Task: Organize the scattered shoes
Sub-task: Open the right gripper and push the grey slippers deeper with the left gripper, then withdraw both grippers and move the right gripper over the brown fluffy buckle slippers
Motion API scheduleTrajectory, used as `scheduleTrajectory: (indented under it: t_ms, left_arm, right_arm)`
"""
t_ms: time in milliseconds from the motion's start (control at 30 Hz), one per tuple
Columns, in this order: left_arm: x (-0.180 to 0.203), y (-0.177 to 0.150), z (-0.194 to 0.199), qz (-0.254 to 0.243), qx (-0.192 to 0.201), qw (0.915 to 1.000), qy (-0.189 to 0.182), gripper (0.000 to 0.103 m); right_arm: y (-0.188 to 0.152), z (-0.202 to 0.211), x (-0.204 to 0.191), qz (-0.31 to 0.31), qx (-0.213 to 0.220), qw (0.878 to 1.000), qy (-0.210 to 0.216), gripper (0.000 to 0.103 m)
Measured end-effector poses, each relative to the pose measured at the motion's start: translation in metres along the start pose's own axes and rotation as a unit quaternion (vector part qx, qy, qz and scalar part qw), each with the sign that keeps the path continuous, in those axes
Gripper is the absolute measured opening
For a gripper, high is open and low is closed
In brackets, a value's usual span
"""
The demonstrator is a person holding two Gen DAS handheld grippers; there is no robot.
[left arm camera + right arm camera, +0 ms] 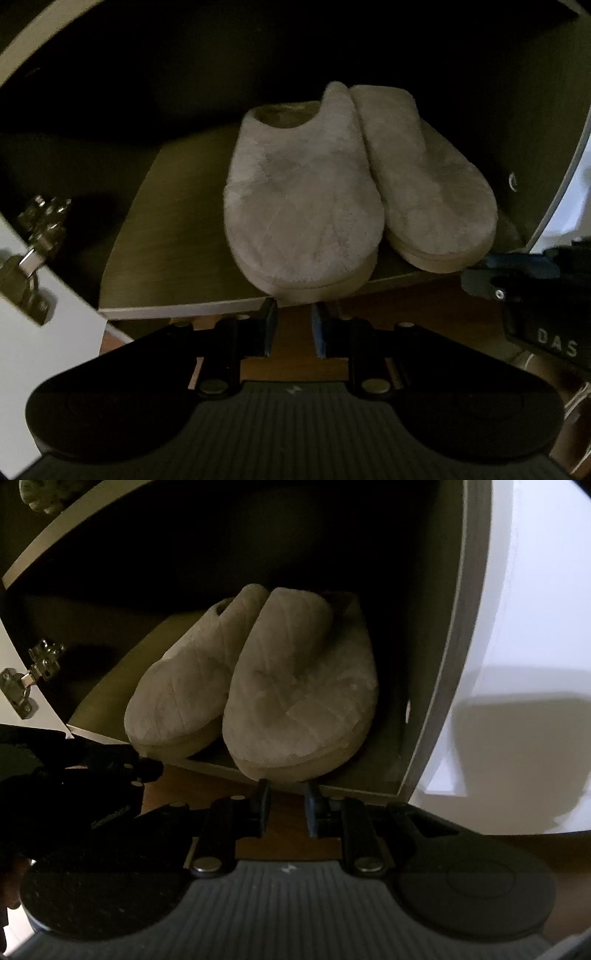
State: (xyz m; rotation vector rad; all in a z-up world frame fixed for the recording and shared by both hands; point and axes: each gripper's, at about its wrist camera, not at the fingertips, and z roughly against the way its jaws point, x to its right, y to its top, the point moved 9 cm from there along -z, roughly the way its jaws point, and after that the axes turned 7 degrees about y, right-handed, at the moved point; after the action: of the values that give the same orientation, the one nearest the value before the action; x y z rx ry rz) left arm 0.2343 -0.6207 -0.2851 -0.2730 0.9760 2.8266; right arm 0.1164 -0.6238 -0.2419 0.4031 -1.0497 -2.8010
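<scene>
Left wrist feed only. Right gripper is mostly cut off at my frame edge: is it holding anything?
Observer: No. The right gripper shows a narrow gap with nothing in it, just under the toe of the right slipper.
Operator: What's to the right of the cabinet?
Observer: A plain white surface with a shadow across it.
Operator: Anything above the top board?
Observer: A green bumpy thing, too cropped to identify.

Each black tool (293, 326) has blue-padded fingers (270, 325) (round silver screws behind), ribbed grey base.
</scene>
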Motion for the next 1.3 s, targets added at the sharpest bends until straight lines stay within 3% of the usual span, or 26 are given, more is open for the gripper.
scheduleTrajectory:
  t_ms: [33,133,267,333,400,600,700,1000,1300]
  left_arm:
    - [-0.002,-0.002,0.005,0.008,-0.003,1.0,0.004,0.04]
    - [-0.012,-0.008,0.03,0.029,-0.01,0.9993,0.024,0.045]
    - [-0.03,-0.017,0.075,0.047,-0.039,0.9952,0.076,0.057]
    - [-0.036,-0.012,0.099,0.057,-0.037,0.9941,0.084,0.062]
    - [-0.042,-0.006,0.123,0.068,-0.033,0.9932,0.088,0.064]
    - [-0.044,0.014,0.186,0.102,-0.011,0.9936,0.048,0.069]
    - [-0.041,0.022,0.207,0.095,0.005,0.9949,0.034,0.07]
    - [-0.044,0.041,0.246,0.084,0.043,0.9955,-0.002,0.071]
    - [-0.037,0.043,0.263,0.069,0.051,0.996,-0.025,0.071]
  right_arm:
    - [0.0,0.003,0.0,-0.002,0.001,1.0,0.0,0.018]
    - [-0.002,0.024,-0.006,-0.008,0.004,1.0,-0.005,0.023]
    - [-0.001,0.058,-0.014,-0.031,0.011,0.999,-0.015,0.036]
    - [0.0,0.07,-0.018,-0.033,0.013,0.999,-0.018,0.04]
    - [0.005,0.096,-0.024,-0.035,0.026,0.999,-0.027,0.053]
    - [0.025,0.173,-0.038,-0.023,0.069,0.996,-0.051,0.066]
    - [0.037,0.208,-0.047,-0.019,0.085,0.994,-0.062,0.071]
    - [0.053,0.261,-0.07,-0.032,0.134,0.987,-0.085,0.077]
    - [0.054,0.298,-0.075,-0.052,0.153,0.98,-0.118,0.082]
